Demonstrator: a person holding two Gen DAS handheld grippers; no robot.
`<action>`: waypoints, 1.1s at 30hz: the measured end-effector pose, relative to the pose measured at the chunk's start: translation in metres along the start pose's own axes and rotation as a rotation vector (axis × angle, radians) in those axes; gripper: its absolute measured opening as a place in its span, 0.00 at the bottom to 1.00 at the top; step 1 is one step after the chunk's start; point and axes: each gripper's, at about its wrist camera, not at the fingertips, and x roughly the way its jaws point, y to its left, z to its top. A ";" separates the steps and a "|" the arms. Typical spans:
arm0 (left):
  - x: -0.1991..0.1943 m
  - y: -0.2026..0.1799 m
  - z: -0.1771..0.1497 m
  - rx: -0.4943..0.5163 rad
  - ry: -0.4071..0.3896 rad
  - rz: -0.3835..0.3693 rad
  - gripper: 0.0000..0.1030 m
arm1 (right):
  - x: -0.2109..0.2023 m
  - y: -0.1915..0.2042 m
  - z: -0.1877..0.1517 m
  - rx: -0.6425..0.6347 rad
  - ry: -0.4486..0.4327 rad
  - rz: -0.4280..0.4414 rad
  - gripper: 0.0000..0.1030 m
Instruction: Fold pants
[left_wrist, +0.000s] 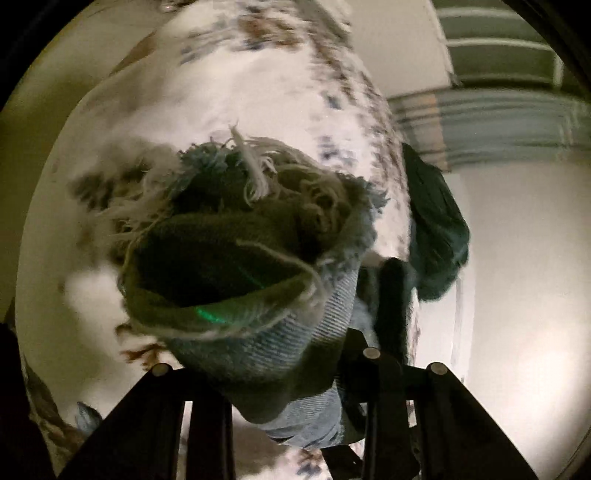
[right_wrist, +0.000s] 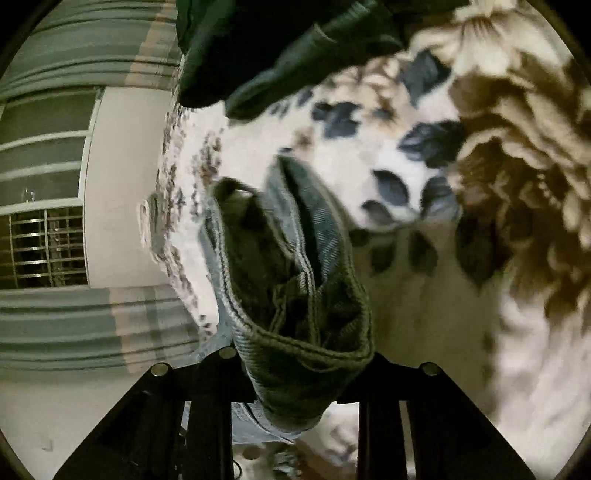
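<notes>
The pants are light blue denim. In the left wrist view my left gripper (left_wrist: 295, 387) is shut on a frayed leg hem of the pants (left_wrist: 258, 295), which bunches up right in front of the camera above the bed. In the right wrist view my right gripper (right_wrist: 295, 387) is shut on a stitched edge of the same pants (right_wrist: 295, 314), held folded over between the fingers. The fingertips of both grippers are hidden by the cloth.
A white bedspread with brown and blue flowers (right_wrist: 461, 184) lies below both grippers and also shows in the left wrist view (left_wrist: 258, 92). A dark green garment (right_wrist: 277, 44) lies on it, seen too in the left view (left_wrist: 436, 221). Striped curtains (right_wrist: 74, 325) and a barred window (right_wrist: 40, 247) stand beyond the bed.
</notes>
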 end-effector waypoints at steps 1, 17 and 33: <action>-0.004 -0.014 0.006 0.022 0.010 0.001 0.25 | -0.008 0.008 -0.001 0.017 -0.005 0.014 0.26; 0.145 -0.327 0.090 0.269 0.312 -0.335 0.25 | -0.211 0.175 0.128 0.028 -0.462 0.157 0.25; 0.430 -0.285 0.054 0.493 0.742 -0.138 0.26 | -0.148 0.015 0.184 0.333 -0.710 0.019 0.25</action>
